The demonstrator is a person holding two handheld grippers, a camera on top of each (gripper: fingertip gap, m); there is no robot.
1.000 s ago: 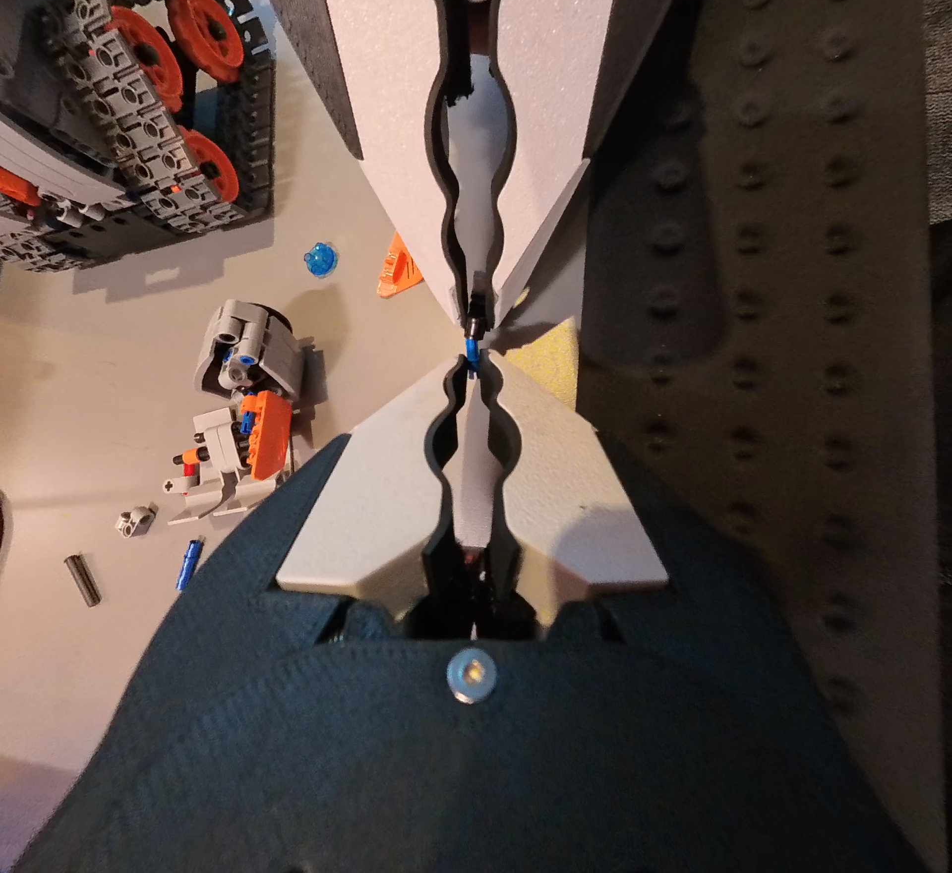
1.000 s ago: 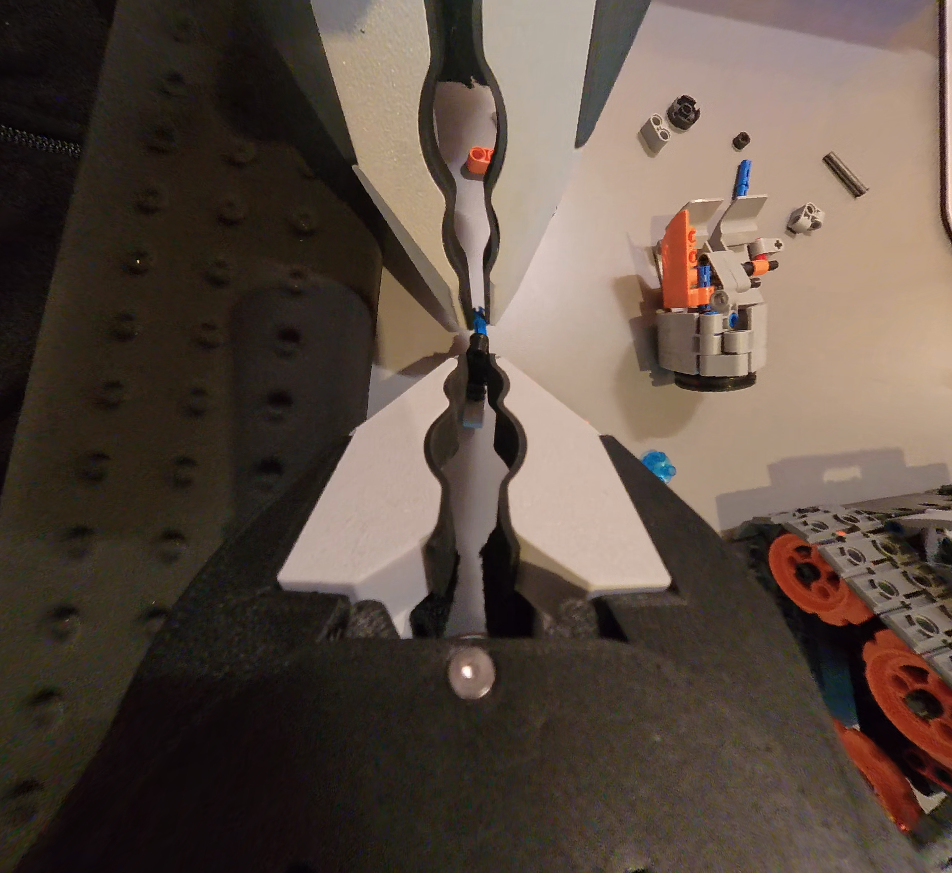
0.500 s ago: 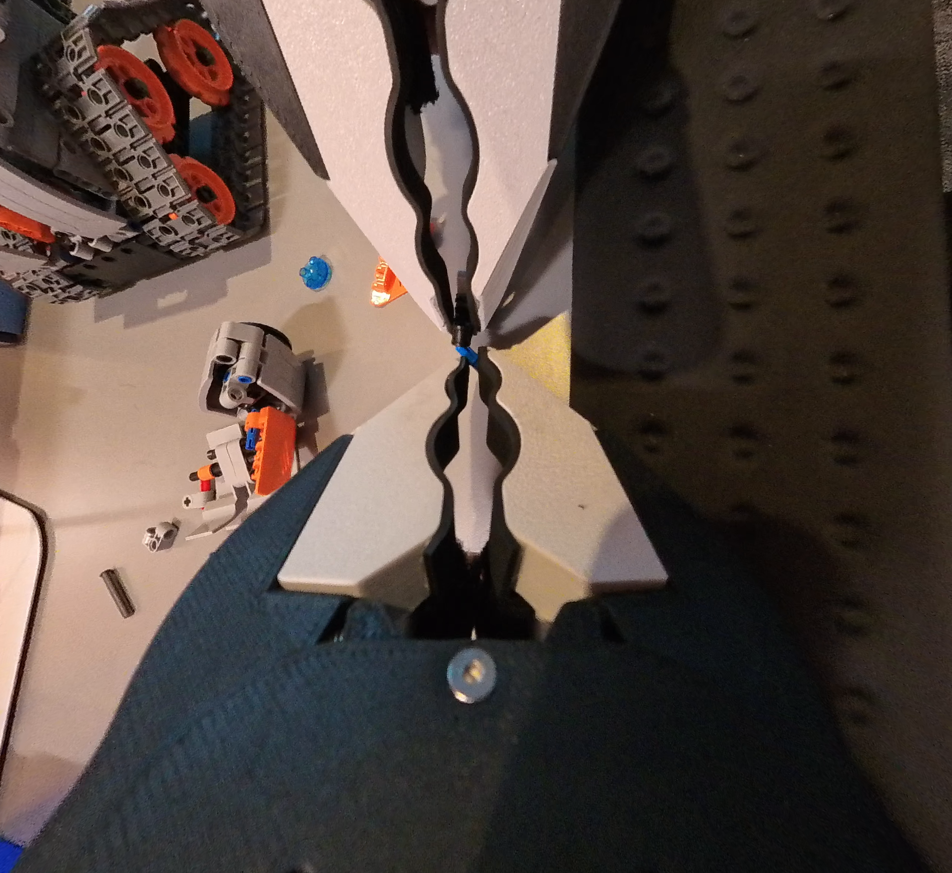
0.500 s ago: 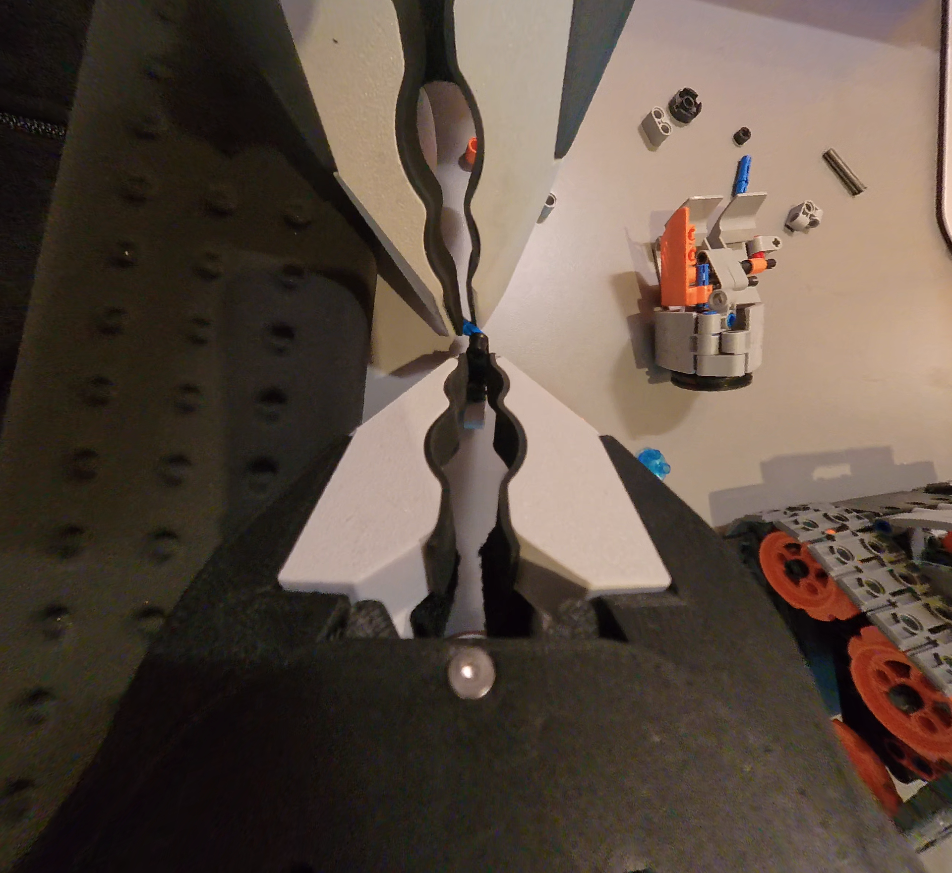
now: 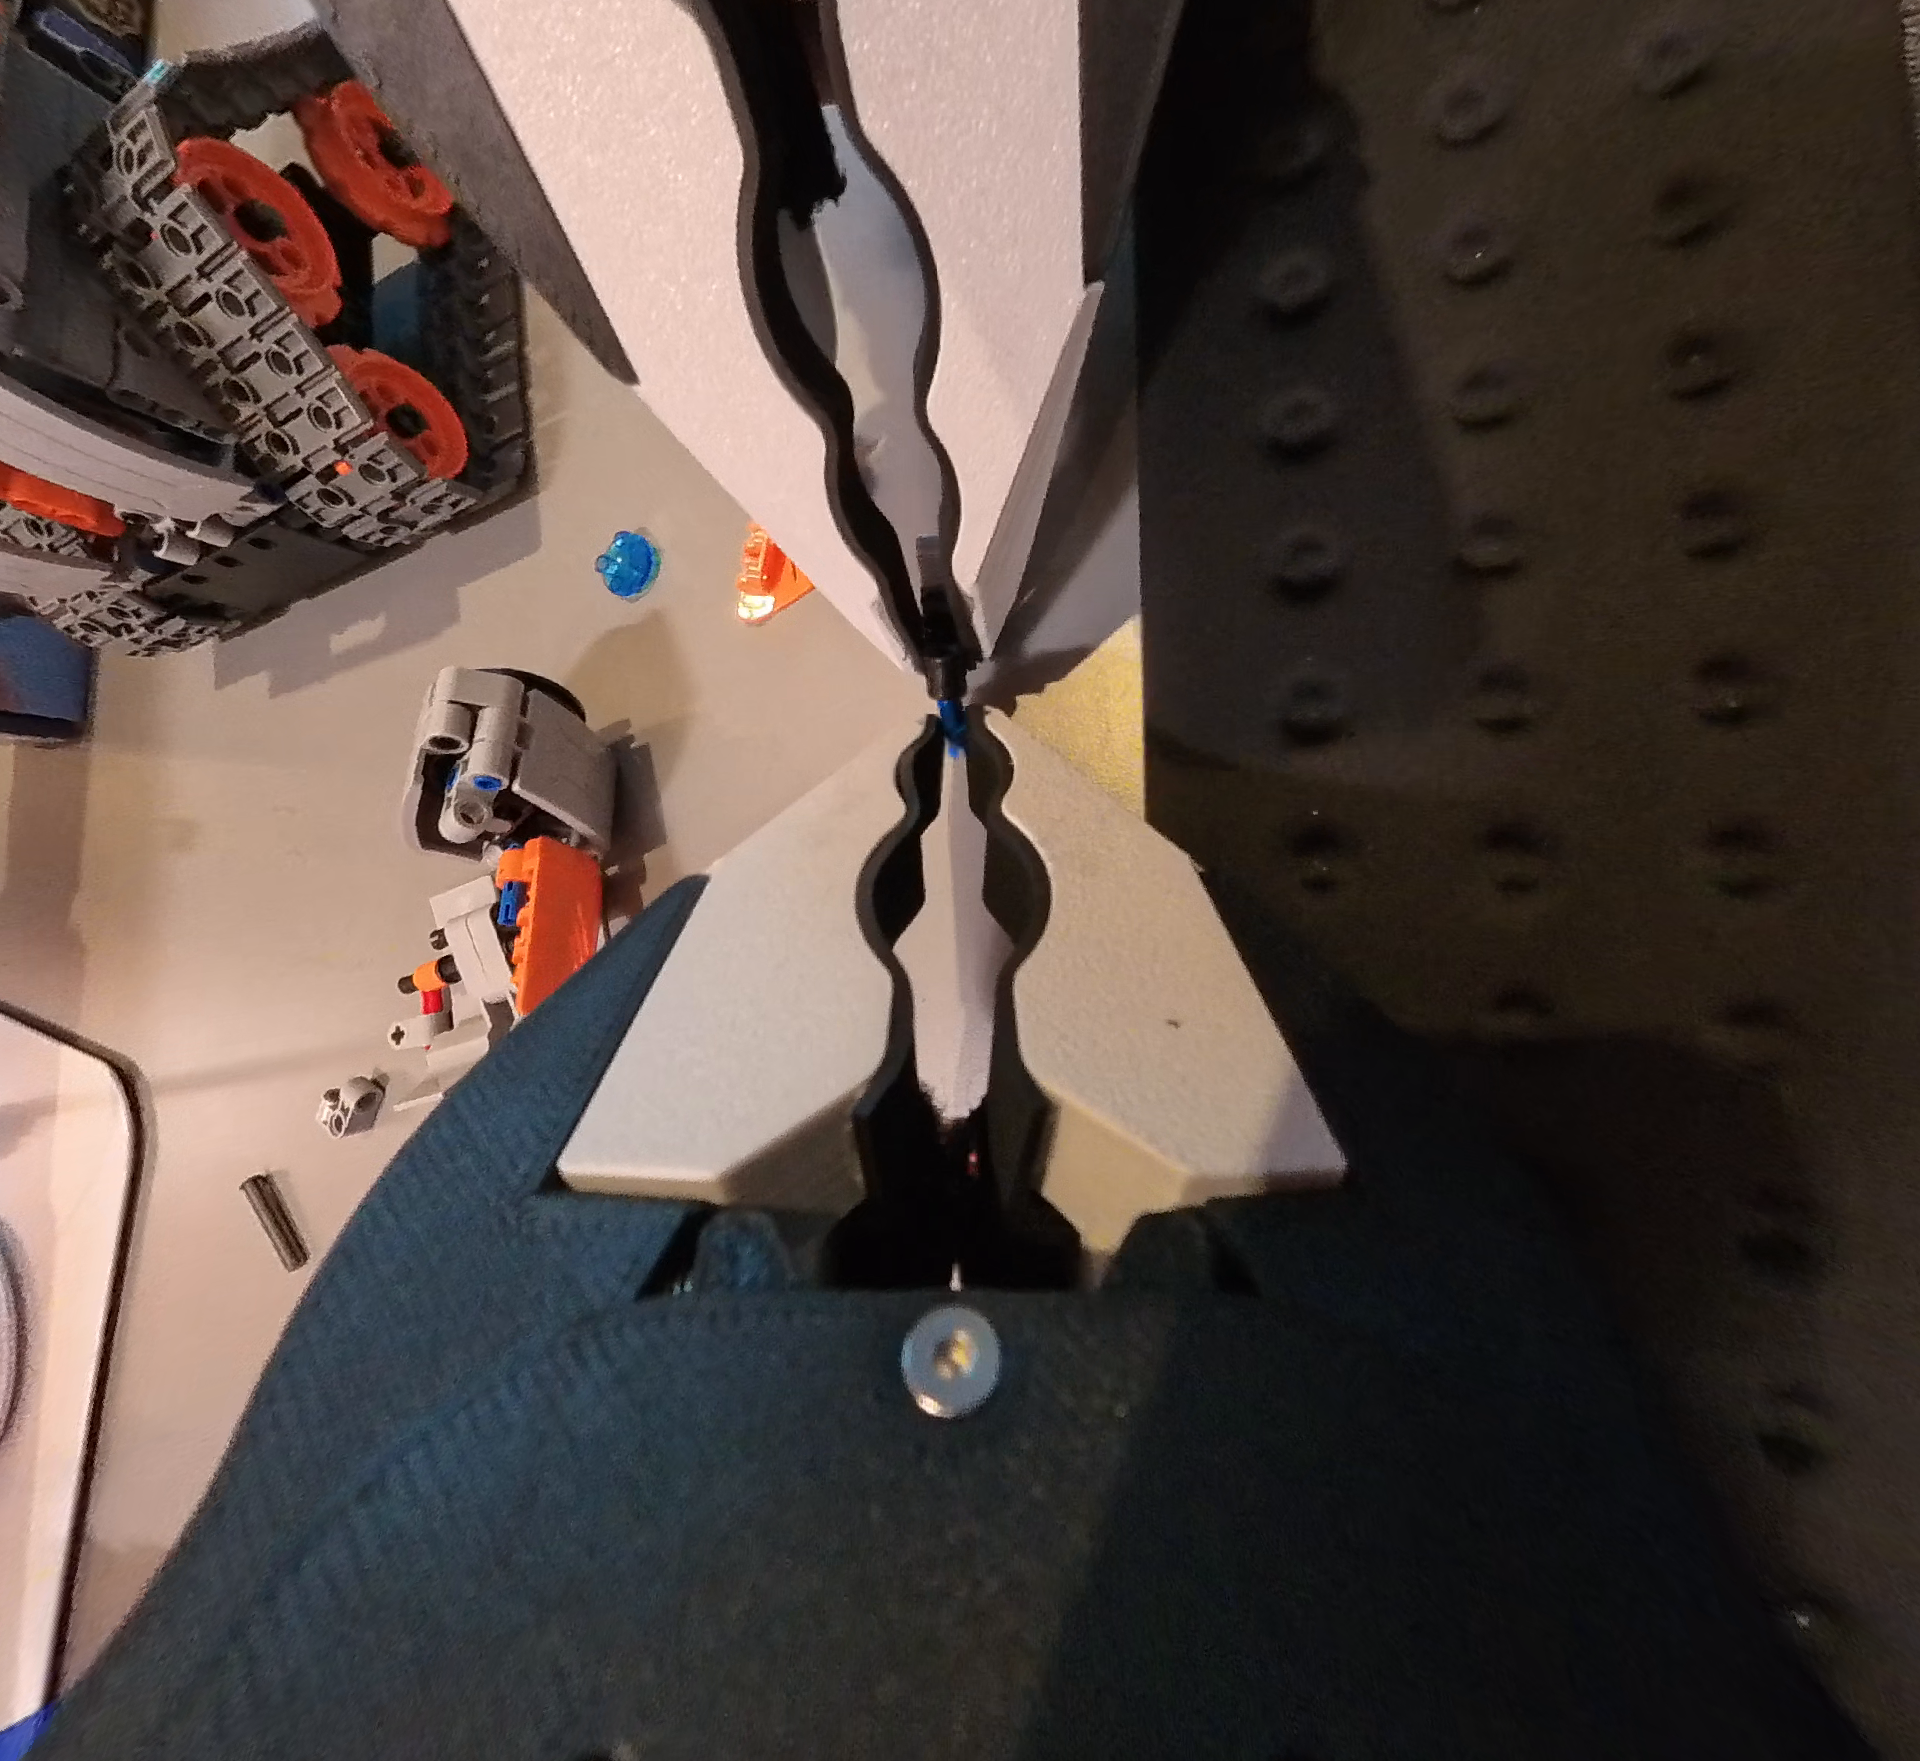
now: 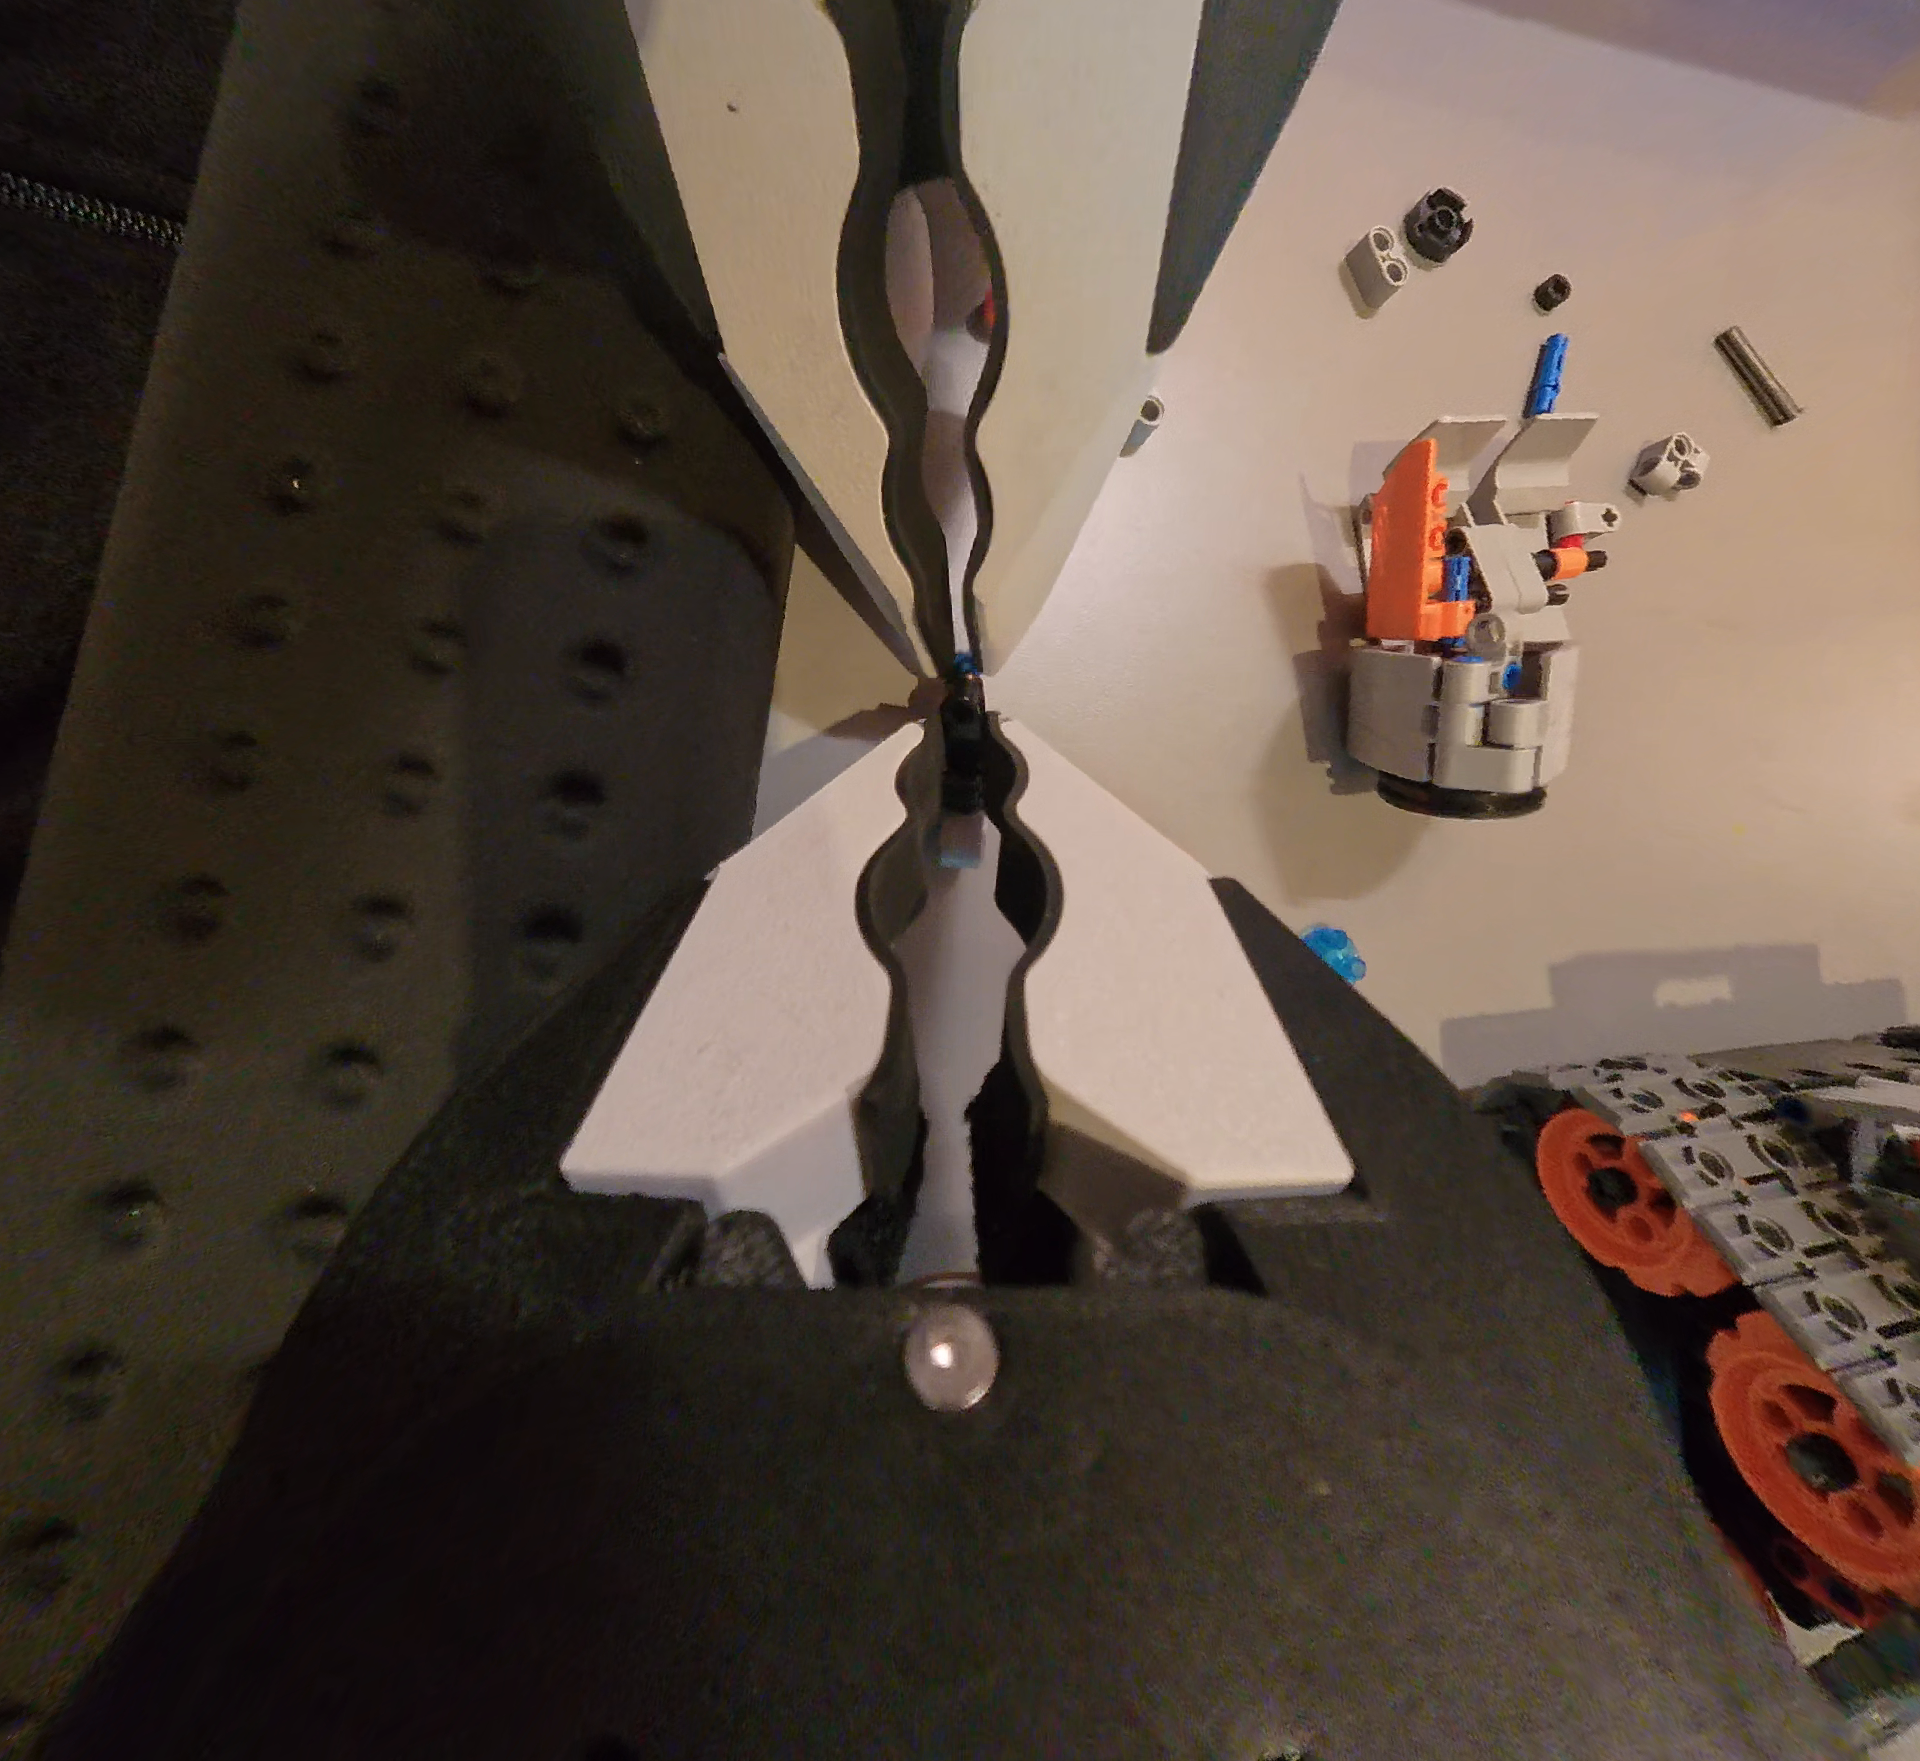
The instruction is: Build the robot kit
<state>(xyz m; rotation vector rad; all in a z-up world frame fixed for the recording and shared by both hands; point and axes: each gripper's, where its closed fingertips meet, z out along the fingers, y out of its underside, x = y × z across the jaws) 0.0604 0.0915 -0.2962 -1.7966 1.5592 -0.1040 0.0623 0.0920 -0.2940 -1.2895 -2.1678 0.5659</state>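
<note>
Left wrist view, blue pin (image 5: 950, 712) mostly hidden

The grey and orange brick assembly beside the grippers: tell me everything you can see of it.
The brick assembly lies on the pale table, untouched by either gripper. It looks like plastic: a rounded grey block body with a black ring at one end, an orange wedge plate, two light grey curved panels, small blue pins and a red-tipped axle sticking out. Loose small parts lie around it.

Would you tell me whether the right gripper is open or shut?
Shut: the right gripper pinches a small black piece at its tips, meeting the left gripper.
</note>
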